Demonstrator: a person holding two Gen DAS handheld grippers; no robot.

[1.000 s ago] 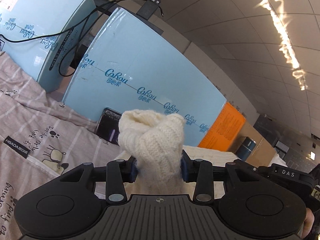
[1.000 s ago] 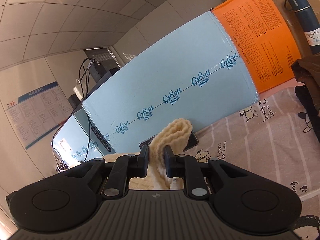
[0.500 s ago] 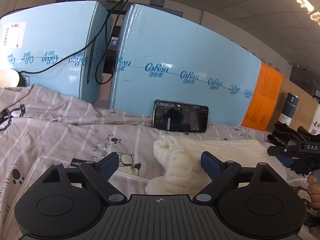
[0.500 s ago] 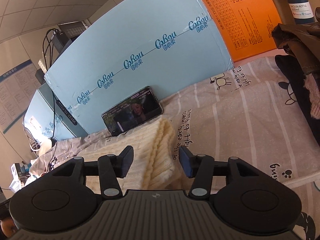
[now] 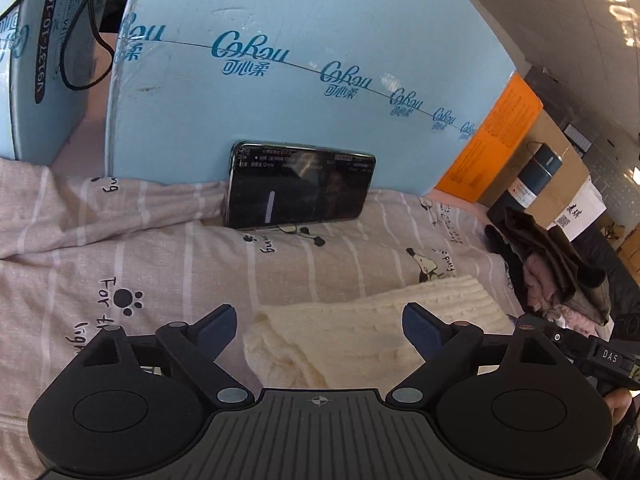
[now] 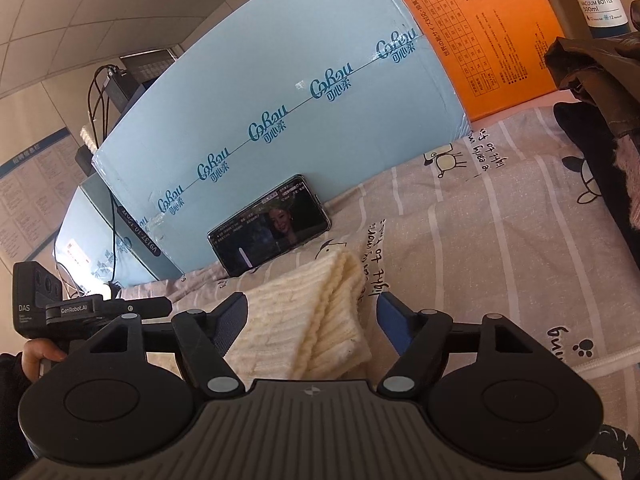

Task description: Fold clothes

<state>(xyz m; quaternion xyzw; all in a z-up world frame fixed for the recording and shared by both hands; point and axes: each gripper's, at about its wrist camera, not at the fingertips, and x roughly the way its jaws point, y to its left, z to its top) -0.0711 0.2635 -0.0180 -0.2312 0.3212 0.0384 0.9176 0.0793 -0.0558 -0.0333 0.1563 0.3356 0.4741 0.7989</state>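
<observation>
Now both tools stand spread wide over a cream knitted sweater (image 5: 360,332) that lies folded flat on the bedsheet (image 5: 100,248) — a pale pink striped cloth printed with paw marks and small cartoon animals. The left hand-held gripper (image 5: 318,328) has its blue-padded fingers (image 5: 216,326) well apart, one on each side of the sweater's near left end, neither one pinching the knit. The right hand-held gripper (image 6: 312,320) is likewise spread; its left finger pad (image 6: 232,326) sits just beside, perhaps touching, the ribbed fabric, while the other pad stands clear of it over the sheet.

The sweater (image 6: 308,320) lies just in front of a black phone (image 5: 298,190) — the phone leans with a lit screen against a long light-blue carton (image 5: 304,32) printed with a repeated logo. To the right of the phone, beyond the sweater, a heap of dark clothes (image 5: 552,264) rests on the bedsheet, and behind that heap a dark blue vacuum bottle (image 5: 532,176) stands beside the carton's orange end.
</observation>
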